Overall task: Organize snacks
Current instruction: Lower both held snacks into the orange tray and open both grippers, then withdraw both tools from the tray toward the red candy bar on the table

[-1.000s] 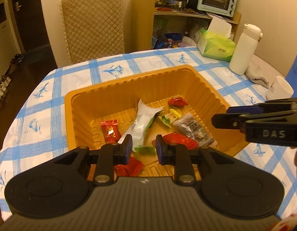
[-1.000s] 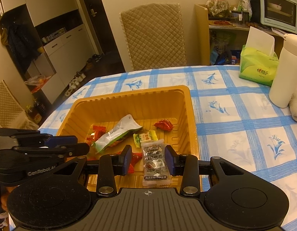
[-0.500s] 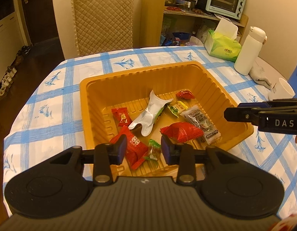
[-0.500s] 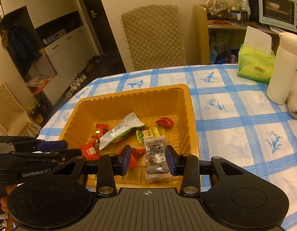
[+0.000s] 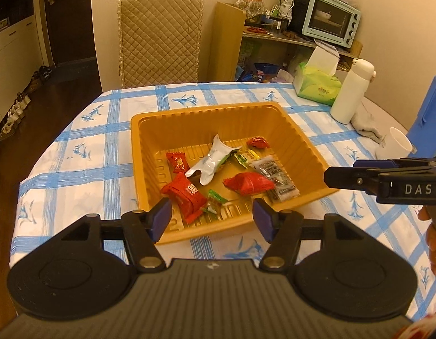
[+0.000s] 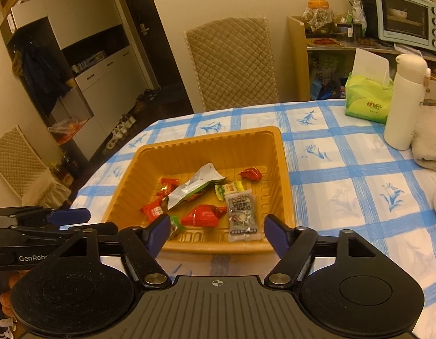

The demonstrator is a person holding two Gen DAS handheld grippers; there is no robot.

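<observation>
1 blue-checked tablecloth [image 5: 110, 130], quilted chair [image 5: 158, 39]

Left hand-held gripper [image 5: 212, 219] spread wide, empty, above near rim of orange tray [image 5: 150, 152] holding snacks [image 5: 247, 182].

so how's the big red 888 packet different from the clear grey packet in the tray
The red 888 packet is opaque and puffy; the clear grey packet is see-through and lies flat. The red one sits on the tray's left side, the grey one on its right. The red one is squat, the grey one longer and narrower. Both lie loose inside the orange tray, untouched by either gripper.
</observation>
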